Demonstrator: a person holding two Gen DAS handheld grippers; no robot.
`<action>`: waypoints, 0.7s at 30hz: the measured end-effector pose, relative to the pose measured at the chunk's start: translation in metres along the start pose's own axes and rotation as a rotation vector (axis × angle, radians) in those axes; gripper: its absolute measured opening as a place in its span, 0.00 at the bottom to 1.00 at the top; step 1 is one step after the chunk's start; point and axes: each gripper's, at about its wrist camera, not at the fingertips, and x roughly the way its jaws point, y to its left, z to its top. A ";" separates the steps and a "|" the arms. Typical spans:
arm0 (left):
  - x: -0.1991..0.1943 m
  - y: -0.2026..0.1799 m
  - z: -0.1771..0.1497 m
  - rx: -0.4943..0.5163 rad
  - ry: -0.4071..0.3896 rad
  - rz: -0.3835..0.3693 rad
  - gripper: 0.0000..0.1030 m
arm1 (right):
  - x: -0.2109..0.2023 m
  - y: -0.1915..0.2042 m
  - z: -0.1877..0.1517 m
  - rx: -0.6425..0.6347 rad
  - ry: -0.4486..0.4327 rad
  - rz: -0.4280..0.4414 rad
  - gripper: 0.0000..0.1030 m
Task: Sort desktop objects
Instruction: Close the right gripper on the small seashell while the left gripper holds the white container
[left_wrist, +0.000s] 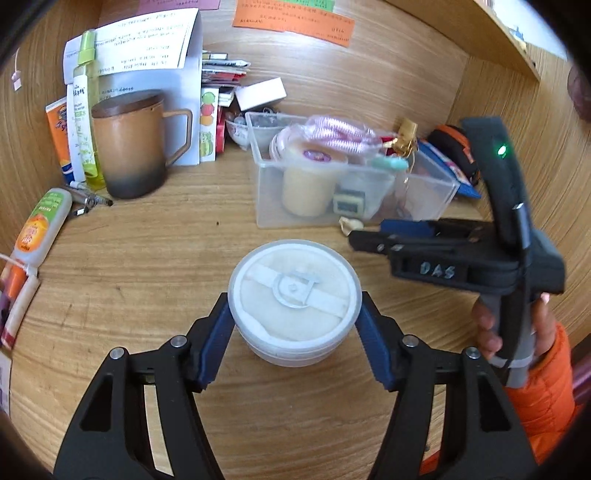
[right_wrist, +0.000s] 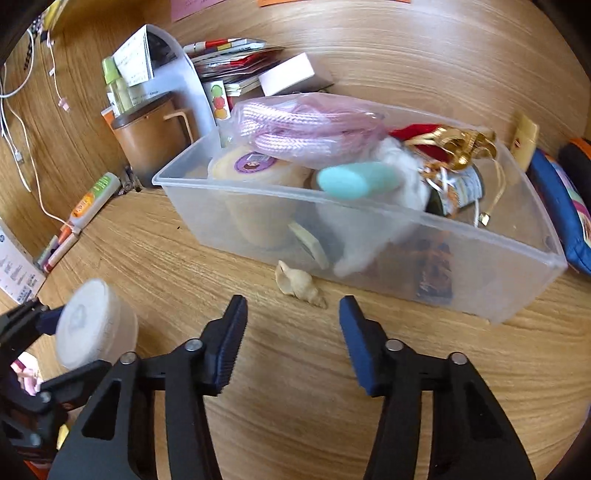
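Note:
My left gripper (left_wrist: 294, 308) is shut on a round white frosted jar (left_wrist: 294, 301), one blue pad on each side. The jar also shows at the left of the right wrist view (right_wrist: 94, 325), held just above the wooden desk. My right gripper (right_wrist: 293, 314) is open and empty, its tips a short way before a small beige seashell (right_wrist: 299, 283) that lies on the desk against the clear plastic bin (right_wrist: 480, 273). The bin (left_wrist: 424, 195) holds a yellow cup (left_wrist: 308, 184), a bag of pink cord (right_wrist: 306, 129), a teal item and gold ribbon. The right gripper also shows in the left wrist view (left_wrist: 364, 236).
A brown lidded mug (left_wrist: 131, 147) stands at the back left beside tubes, pens and a paper stand. Books and a white box are stacked behind the bin. A blue pouch (right_wrist: 565, 218) lies right of the bin. White cables hang at the left wall.

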 end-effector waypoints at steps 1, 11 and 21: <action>-0.001 0.000 0.003 0.005 -0.008 -0.001 0.63 | 0.002 0.001 0.001 -0.003 0.004 0.001 0.42; -0.011 0.009 0.015 0.037 -0.066 -0.036 0.63 | 0.015 0.009 0.008 -0.038 0.029 -0.057 0.31; -0.010 0.011 0.021 0.043 -0.084 -0.063 0.63 | 0.025 0.014 0.010 -0.037 0.043 -0.091 0.32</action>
